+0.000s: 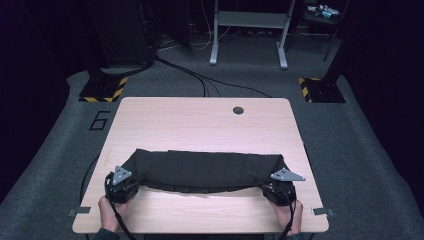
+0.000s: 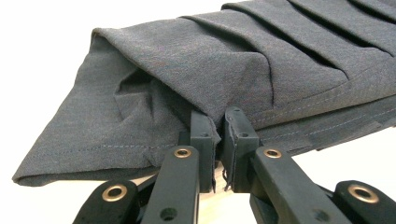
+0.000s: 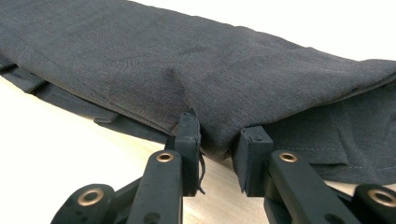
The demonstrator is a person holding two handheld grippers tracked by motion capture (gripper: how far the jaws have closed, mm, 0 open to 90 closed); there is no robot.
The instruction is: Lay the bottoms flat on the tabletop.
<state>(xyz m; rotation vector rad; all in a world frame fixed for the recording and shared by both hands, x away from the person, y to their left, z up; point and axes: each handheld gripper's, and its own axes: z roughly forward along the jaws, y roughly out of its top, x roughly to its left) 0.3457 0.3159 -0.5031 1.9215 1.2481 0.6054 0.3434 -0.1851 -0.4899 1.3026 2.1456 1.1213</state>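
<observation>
A dark grey pleated cloth (image 1: 207, 169) lies folded in a long band across the near half of the wooden table (image 1: 200, 120). My left gripper (image 1: 132, 180) is at the cloth's left end. In the left gripper view its jaws (image 2: 218, 140) are shut on the hemmed edge of the cloth (image 2: 261, 65), which is pulled up into a peak. My right gripper (image 1: 267, 184) is at the right end. In the right gripper view a bunched fold of the cloth (image 3: 140, 60) is pinched between the jaws (image 3: 217, 140).
A person's hands (image 1: 107, 212) hold both grippers at the table's near edge. A round cable hole (image 1: 238, 110) sits near the far edge. On the floor beyond stand a grey desk frame (image 1: 248, 30) and two bases with yellow-black stripes (image 1: 102, 90).
</observation>
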